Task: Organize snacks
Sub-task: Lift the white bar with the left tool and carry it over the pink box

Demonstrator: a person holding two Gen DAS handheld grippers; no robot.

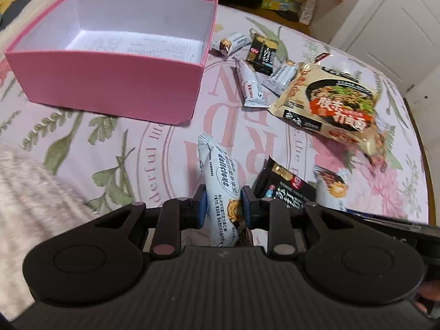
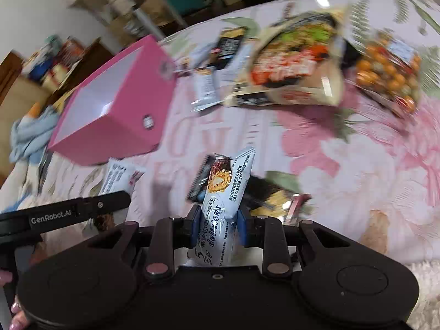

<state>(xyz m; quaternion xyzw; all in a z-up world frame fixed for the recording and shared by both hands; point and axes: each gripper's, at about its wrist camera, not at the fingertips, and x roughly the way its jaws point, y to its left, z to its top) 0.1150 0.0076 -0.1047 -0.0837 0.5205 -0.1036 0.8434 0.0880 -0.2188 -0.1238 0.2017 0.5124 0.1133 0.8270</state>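
My left gripper (image 1: 222,206) is shut on a pale blue snack bar (image 1: 217,176) that stands up between its blue pads, lifted off the flowered bedspread. An open pink box (image 1: 110,82) with only printed paper on its floor sits ahead to the left. My right gripper (image 2: 216,221) is shut on a second pale blue snack bar (image 2: 225,192), also raised. The pink box (image 2: 115,115) shows at the left of the blurred right wrist view. The left gripper's finger (image 2: 82,209) crosses that view's lower left, with its bar (image 2: 118,176) beyond it.
Loose snacks lie on the bed: a big noodle packet (image 1: 332,101), black packets (image 1: 262,52) (image 1: 286,189), several small white bars (image 1: 250,85), and a bag of orange candies (image 2: 387,74). A fluffy blanket (image 1: 30,187) lies at the left. A door and clutter stand beyond the bed.
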